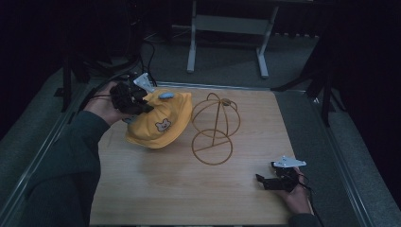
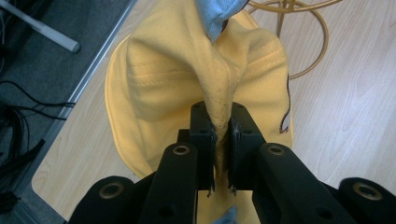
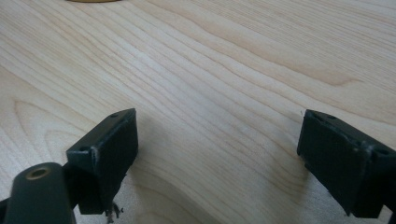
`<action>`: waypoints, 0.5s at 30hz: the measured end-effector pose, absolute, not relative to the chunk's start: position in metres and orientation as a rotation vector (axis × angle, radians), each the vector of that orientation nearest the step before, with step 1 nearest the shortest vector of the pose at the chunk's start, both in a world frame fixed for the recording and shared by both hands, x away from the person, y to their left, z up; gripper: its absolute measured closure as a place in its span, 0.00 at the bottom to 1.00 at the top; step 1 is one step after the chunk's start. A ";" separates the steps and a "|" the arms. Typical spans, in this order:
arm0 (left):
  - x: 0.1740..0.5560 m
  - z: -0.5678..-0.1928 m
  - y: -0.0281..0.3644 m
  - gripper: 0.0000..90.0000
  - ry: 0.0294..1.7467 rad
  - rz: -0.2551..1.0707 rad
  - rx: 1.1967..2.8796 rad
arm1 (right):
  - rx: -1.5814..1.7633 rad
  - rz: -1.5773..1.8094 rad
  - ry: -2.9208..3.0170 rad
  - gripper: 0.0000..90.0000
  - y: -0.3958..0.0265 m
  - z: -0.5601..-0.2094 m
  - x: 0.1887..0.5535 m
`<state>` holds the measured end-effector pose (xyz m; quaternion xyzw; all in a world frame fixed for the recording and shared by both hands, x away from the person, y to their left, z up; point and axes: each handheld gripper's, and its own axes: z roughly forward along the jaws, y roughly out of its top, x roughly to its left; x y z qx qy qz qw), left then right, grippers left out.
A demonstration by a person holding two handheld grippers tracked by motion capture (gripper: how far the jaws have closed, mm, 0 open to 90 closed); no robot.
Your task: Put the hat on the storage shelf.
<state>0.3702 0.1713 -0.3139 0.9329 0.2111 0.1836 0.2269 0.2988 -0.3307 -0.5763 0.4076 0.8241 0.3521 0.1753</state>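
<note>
The big light wooden table [image 1: 189, 189] is holding everything. On it, at about twelve o'clock from the middle, the gold wire hat stand with a round ring base and a dome top [image 1: 213, 127] is standing bare, with nothing on it yet. Just beside it, at its nine o'clock, the soft yellow cloth hat with a small bear face and a blue bit on top [image 1: 161, 124] is hanging in the air, lifted off the table.

The left gripper [image 2: 220, 135] is pinching a fold of the hat tight between its black jaws. So the picking up is done, I think. Putting the hat over the dome is still to do.

The right gripper [image 1: 275, 178] is resting near the table's five o'clock corner. Its jaws are spread wide apart, with bare wood between them.

The hat is drooping, so its opening is hard to see. In the left gripper view the stand is cut off at the top edge. The room around the table is very dark.
</note>
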 end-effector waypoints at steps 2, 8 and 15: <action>0.370 -0.313 0.171 0.91 0.571 0.508 2.572 | 1.155 0.997 2.335 0.14 -0.331 -0.576 0.299; 0.368 -0.307 0.174 0.91 0.558 0.523 2.549 | 1.155 0.998 2.335 0.14 -0.331 -0.576 0.299; 0.366 -0.301 0.178 0.91 0.552 0.526 2.519 | 1.155 0.997 2.335 0.14 -0.331 -0.576 0.299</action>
